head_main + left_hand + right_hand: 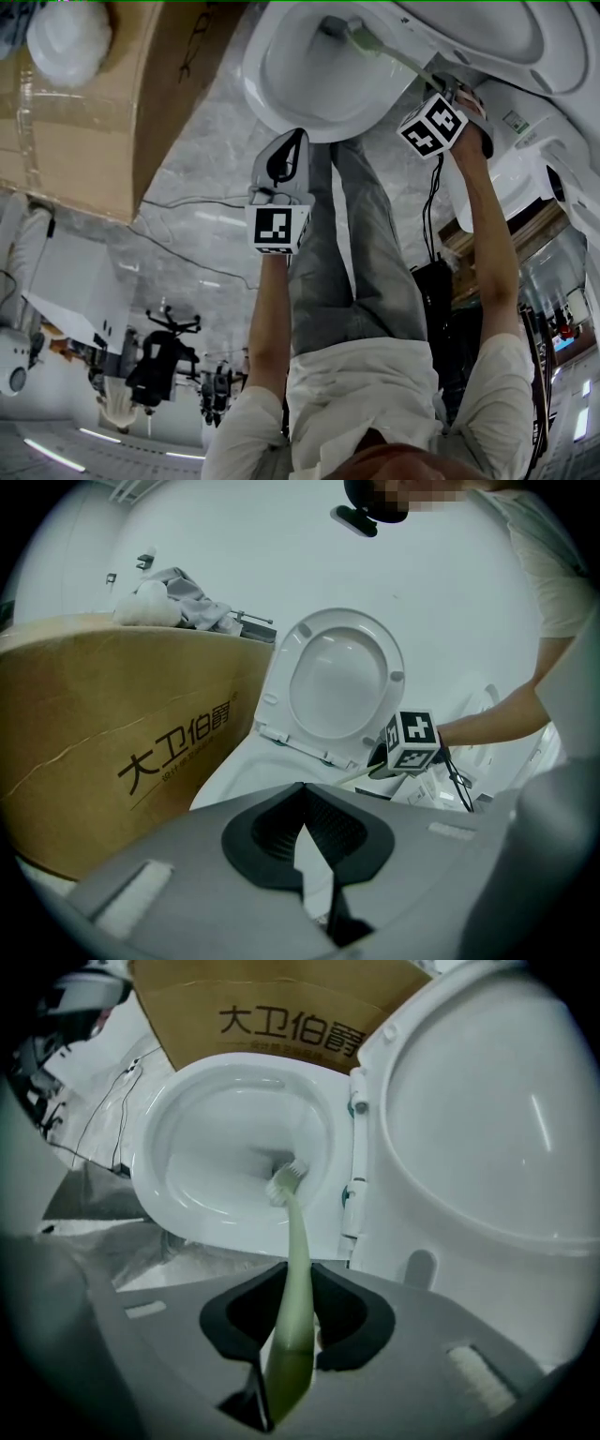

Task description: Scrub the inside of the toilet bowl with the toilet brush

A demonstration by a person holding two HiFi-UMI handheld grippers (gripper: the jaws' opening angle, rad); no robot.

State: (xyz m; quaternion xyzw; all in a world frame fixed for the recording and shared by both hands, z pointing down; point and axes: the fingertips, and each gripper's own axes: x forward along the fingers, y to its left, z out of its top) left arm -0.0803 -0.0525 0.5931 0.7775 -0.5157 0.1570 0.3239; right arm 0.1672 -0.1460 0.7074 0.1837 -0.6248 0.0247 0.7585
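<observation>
Currently, from the left: cardboard box (94, 112) sits beside the toilet bowl (272, 94), close to its rim, with a white bundle (66, 37) on top of it.

Left gripper (292, 141) hangs just outside the bowl's near rim, over the grey floor (202, 155). Jaws are pressed together with only a sliver of a gap and nothing between them.

Toilet brush (296, 1232) is the pale green one. Its handle runs from the right gripper down into the bowl. The bristle head (285, 1181) sits low inside, against the inner wall near the drain.

Right gripper (292, 1283) is clamped on the brush handle, jaws tight on both sides. It is held above the bowl's rim on the hinge side.

Seat and lid (487, 1119) stand raised, at the far right in the right gripper view.
</observation>
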